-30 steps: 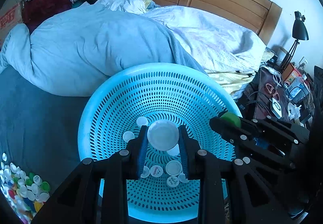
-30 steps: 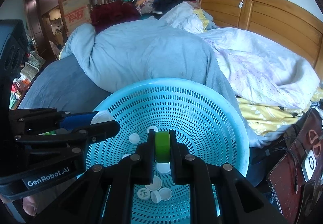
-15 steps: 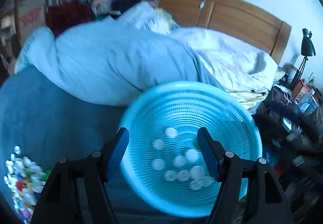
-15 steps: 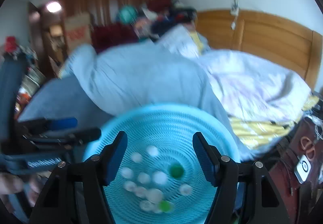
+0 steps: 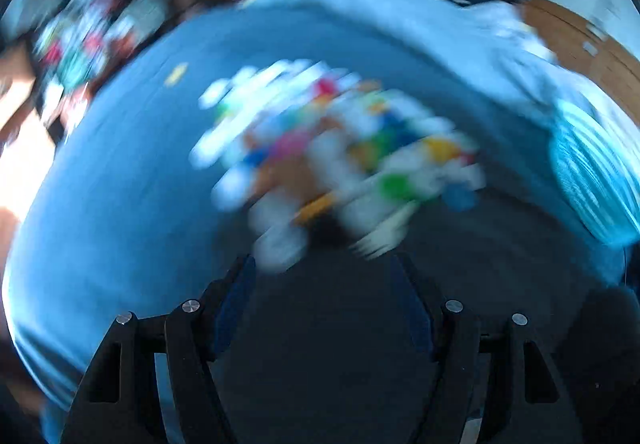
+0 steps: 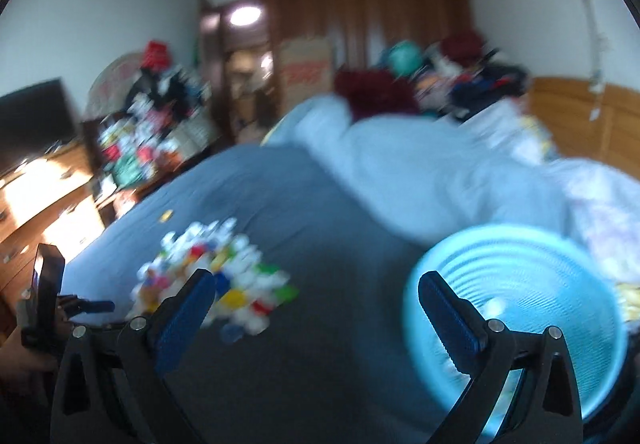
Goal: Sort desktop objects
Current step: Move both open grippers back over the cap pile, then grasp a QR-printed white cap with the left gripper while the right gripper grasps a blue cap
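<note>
A blurred pile of white and coloured bottle caps (image 5: 340, 164) lies on the dark blue bedsheet, just beyond my left gripper (image 5: 320, 276). That gripper is open, points down at the pile and has nothing between its fingers. In the right wrist view the cap pile (image 6: 216, 280) sits behind the left finger, and the light blue perforated basket (image 6: 520, 284) sits behind the right finger, with a white cap (image 6: 494, 306) inside. My right gripper (image 6: 316, 278) is opening wide and is empty. The basket (image 5: 592, 172) shows at the left view's right edge.
A light blue duvet (image 6: 420, 172) is heaped across the bed behind the pile. The wooden headboard (image 6: 580, 116) stands at the right and a cluttered dresser (image 6: 40, 188) at the left. A small yellow piece (image 6: 165, 215) lies alone on the sheet. A hand (image 6: 20, 360) holds the left tool.
Both grippers opened over the basket, letting go of a white cap and a green cap. Both then swung left, away from the basket and toward the cap pile.
</note>
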Available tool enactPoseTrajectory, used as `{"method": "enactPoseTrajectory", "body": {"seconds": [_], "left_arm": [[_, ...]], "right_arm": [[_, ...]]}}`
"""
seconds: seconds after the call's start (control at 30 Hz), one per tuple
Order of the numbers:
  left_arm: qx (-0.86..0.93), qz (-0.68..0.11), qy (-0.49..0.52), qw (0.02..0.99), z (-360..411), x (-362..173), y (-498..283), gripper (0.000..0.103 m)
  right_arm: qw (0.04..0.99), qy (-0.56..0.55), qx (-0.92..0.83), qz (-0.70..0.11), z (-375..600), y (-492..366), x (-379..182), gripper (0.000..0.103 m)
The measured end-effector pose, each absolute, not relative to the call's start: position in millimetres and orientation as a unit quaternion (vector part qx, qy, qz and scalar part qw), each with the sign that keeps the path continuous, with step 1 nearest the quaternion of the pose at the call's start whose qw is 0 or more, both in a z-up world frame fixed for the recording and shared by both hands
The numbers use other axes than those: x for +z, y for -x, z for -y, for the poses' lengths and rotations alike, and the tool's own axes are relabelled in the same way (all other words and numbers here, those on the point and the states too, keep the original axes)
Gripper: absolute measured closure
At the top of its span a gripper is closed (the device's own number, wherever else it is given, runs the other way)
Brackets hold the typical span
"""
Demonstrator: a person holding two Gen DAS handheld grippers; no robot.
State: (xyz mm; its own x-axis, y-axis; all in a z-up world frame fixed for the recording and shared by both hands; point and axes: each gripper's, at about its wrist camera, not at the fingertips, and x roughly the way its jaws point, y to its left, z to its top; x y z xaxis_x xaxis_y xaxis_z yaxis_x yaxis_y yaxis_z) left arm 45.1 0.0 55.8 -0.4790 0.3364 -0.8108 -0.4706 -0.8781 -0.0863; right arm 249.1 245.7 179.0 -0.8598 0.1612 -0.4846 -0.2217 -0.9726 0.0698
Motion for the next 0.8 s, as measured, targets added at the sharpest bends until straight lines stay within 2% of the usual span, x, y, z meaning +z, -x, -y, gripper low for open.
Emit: {"method": "enactPoseTrajectory", "body": {"seconds": [0.27, 0.3, 0.37, 0.4, 0.47, 0.8], "left_arm": [[0.85, -0.064, 0.471, 0.229, -3, 24, -23, 0.04], [0.851, -0.063, 0.469, 0.229, -5, 22, -19, 0.043], [0.854, -0.066, 0.465, 0.226, -3, 21, -17, 0.062], [0.855, -0.065, 0.462, 0.227, 1, 22, -16, 0.079], [0.853, -0.056, 0.461, 0.239, 8, 24, -15, 0.078], [0.852, -0.039, 0.457, 0.251, 19, 28, -14, 0.078]], "right_arm": [[0.04, 0.32, 0.944, -0.07, -222, -213, 125, 0.012], [0.039, 0.321, 0.944, -0.071, -220, -211, 123, 0.014], [0.03, 0.323, 0.942, -0.08, -215, -208, 119, 0.026], [0.023, 0.325, 0.941, -0.086, -213, -207, 117, 0.03], [0.009, 0.334, 0.938, -0.095, -211, -200, 108, 0.051], [-0.024, 0.407, 0.906, -0.118, -202, -126, 36, 0.051]]}}
